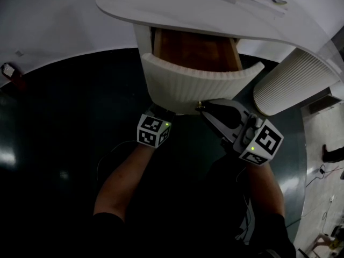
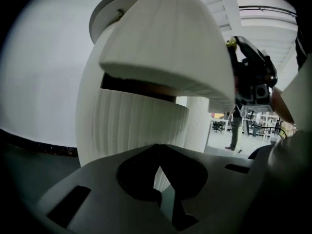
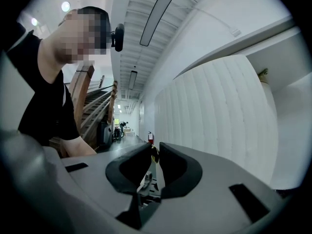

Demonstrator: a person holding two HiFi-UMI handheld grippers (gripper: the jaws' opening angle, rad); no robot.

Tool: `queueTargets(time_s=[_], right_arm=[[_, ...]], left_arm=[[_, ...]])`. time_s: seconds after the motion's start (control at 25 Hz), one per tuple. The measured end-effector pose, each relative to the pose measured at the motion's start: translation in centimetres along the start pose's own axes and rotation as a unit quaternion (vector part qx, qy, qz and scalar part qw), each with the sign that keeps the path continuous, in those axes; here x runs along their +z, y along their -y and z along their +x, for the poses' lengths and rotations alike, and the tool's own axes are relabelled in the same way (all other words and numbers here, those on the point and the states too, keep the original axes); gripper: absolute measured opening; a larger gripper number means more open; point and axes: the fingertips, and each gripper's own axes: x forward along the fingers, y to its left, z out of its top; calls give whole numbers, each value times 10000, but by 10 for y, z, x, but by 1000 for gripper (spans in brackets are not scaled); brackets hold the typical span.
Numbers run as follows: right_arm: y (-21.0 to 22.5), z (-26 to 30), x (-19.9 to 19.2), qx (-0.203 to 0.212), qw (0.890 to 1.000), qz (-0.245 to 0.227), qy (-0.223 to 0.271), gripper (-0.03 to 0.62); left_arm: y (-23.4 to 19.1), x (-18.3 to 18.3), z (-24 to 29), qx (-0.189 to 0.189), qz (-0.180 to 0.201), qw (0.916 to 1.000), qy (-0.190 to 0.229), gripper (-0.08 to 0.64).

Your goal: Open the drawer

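Right gripper jaws clamp the knob at 6 o'clock on the drawer, for pulling; left gripper idles, jaws closed, empty.

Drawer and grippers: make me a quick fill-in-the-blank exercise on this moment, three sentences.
The drawer stands ____, its wooden inside showing.
The right gripper is shut on the drawer's small brass ____.
The left gripper, jaws together, holds ____.
Missing words: open; knob; nothing.
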Motion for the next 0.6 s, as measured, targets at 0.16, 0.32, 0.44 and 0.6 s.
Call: queueTargets(time_s=[0.16,0.32,0.44,0.6], right_arm=[[-13,-5,0,112,9999,105,11,37],[-14,-7,0,112,9995,244,155,37],[-13,-6,1,112,9994,258,210,37],[-12,-6,3,28,9993,315,218,35]], left_arm=[[-14,9,16,-19,-13,9997,251,12],[-15,22,22,-196,460,9974,515,10],[-14,19,13,-92,414,9984,381,11],[4,30,-20,-262,564,9974,371,11]])
